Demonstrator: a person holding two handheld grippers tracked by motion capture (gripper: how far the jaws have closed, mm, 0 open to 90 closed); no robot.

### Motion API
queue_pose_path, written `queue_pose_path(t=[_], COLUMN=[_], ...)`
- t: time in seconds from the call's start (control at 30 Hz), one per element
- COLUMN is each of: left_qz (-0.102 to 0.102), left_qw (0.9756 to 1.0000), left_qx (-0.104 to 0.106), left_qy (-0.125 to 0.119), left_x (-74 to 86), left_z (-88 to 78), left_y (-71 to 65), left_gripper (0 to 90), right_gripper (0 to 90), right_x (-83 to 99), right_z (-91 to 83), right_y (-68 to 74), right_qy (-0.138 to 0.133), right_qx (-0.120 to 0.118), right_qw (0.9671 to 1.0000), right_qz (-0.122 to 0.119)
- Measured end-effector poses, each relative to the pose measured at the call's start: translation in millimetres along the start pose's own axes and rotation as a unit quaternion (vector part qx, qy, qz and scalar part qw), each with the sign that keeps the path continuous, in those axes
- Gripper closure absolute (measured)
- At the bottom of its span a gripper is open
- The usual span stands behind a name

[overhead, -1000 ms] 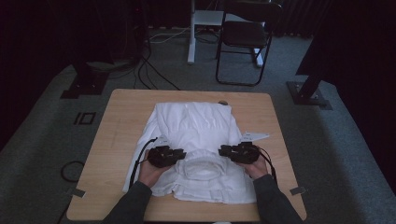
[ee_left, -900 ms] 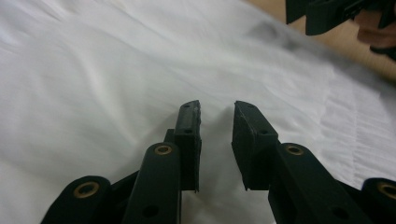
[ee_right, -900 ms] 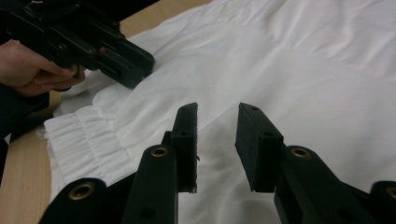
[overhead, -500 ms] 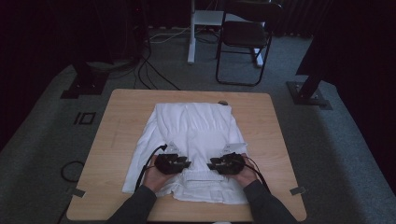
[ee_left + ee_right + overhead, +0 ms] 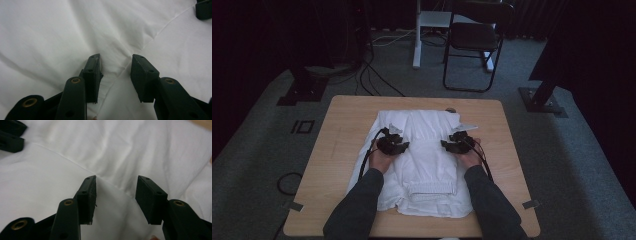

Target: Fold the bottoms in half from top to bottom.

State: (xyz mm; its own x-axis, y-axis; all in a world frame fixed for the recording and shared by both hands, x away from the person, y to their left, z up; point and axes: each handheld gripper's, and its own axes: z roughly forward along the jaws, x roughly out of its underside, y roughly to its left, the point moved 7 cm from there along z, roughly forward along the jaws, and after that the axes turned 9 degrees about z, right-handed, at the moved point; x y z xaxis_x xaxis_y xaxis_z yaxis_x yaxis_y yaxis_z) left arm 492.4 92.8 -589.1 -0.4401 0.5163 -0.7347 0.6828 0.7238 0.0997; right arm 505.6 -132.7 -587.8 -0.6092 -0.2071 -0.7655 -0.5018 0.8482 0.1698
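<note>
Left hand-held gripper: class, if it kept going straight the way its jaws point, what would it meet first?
Most likely the white garment. The left hand-held gripper looks down onto the cloth with open jaws straddling a fold seam; nothing lies between. How near the jaw tips are is unclear.

A light wooden table [image 5: 337,150] stands on grey carpet and carries 1 folded white garment [image 5: 427,165] spread over its middle.
</note>
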Motion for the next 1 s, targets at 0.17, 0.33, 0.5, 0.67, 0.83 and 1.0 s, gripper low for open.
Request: queue_pose_path(t=[0.17,0.33,0.5,0.67,0.83,1.0], left_qz=[-0.015,-0.018,-0.026,-0.023,-0.029,-0.022], left_qw=[0.9998,0.9996,0.9992,0.9992,0.9991,0.9987], left_qx=[0.009,0.010,0.011,0.004,0.016,-0.019], left_qy=[-0.008,-0.017,-0.030,-0.032,-0.025,-0.041], left_x=[10.2,21.1,42.4,61.6,71.9,49.0], left_z=[-0.2,-10.4,-32.9,-54.6,-69.2,-89.1], left_y=[-2.8,-13.2,-37.1,-63.3,-77.6,-54.9], left_gripper=[59.4,59.4,59.4,59.3,57.4,49.5], right_gripper=[49.7,49.6,49.6,49.7,49.7,49.7], right_x=[13.1,22.4,45.4,66.4,81.4,84.2], right_z=[8.3,1.0,-17.9,-36.4,-50.3,-52.8], right_y=[-1.9,6.0,24.1,42.4,55.7,57.0], right_qy=[0.011,0.011,0.002,0.004,0.013,0.011], right_qx=[0.008,0.010,0.002,-0.006,-0.017,-0.026], right_qw=[0.9999,0.9999,1.0000,0.9999,0.9993,0.9993], right_qz=[0.009,0.004,-0.003,-0.014,-0.030,-0.026])
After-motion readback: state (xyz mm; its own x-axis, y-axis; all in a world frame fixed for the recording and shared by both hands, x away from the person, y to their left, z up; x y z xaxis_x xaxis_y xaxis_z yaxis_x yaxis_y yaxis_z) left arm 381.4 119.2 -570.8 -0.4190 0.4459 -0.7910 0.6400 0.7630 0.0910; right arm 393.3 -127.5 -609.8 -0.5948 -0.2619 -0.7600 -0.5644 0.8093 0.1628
